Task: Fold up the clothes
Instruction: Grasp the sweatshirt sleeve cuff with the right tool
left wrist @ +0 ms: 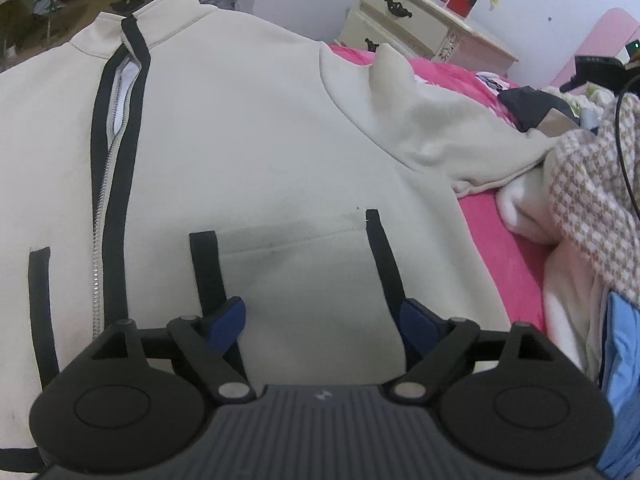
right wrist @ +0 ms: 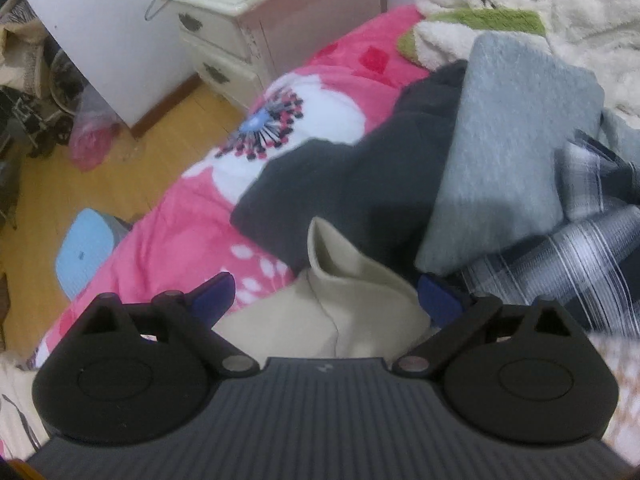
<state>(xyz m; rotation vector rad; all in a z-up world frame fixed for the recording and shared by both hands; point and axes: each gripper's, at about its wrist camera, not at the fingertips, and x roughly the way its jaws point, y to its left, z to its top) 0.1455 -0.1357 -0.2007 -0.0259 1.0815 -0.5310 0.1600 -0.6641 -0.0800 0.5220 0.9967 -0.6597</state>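
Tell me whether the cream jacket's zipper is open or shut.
Partly open: on the cream jacket, the zipper gapes near the collar, showing white lining; lower down it looks closed.

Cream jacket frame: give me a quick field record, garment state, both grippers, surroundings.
garment: cream jacket, front up, spread on the pink bedspread
zipper: partly open near the collar
sleeve: cream sleeve bunched up between the right gripper's fingers
left gripper: open, over the jacket's lower front
right gripper: open around the sleeve
nearby: grey folded garment, plaid garment, white nightstand
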